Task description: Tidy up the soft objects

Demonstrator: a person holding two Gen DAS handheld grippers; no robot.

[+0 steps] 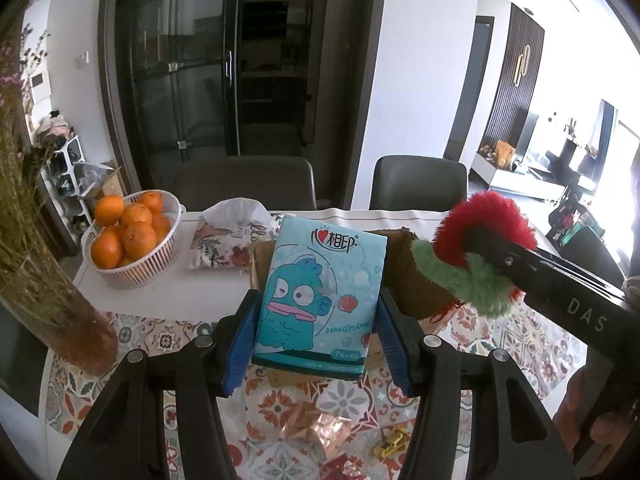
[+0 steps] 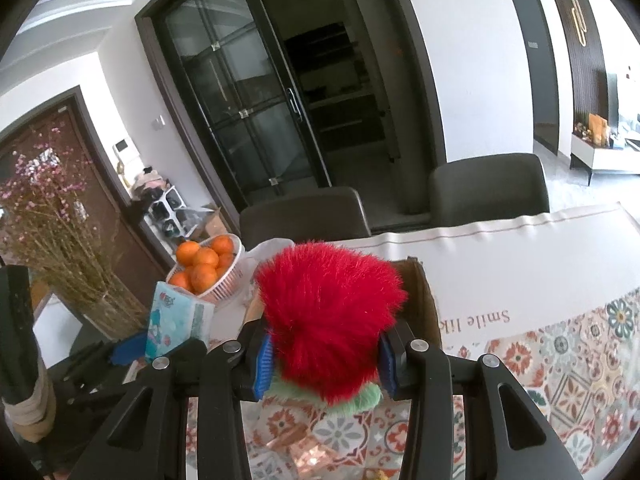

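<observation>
My left gripper [image 1: 316,324] is shut on a light blue tissue pack [image 1: 320,292] with a cartoon fish and holds it upright above the table, in front of an open cardboard box [image 1: 416,276]. The pack also shows in the right wrist view [image 2: 176,322]. My right gripper [image 2: 326,356] is shut on a fluffy red and green plush toy [image 2: 332,316], held above the table by the box [image 2: 426,304]. In the left wrist view the toy [image 1: 476,256] hangs at the right, over the box.
A white basket of oranges [image 1: 128,236] stands at the far left, with a floral tissue pouch [image 1: 224,240] beside it. A vase of dried flowers [image 1: 44,264] stands at the left edge. Two dark chairs [image 1: 244,182] stand behind the table. Copper wrappers [image 1: 316,432] and a small yellow item [image 1: 390,442] lie close by.
</observation>
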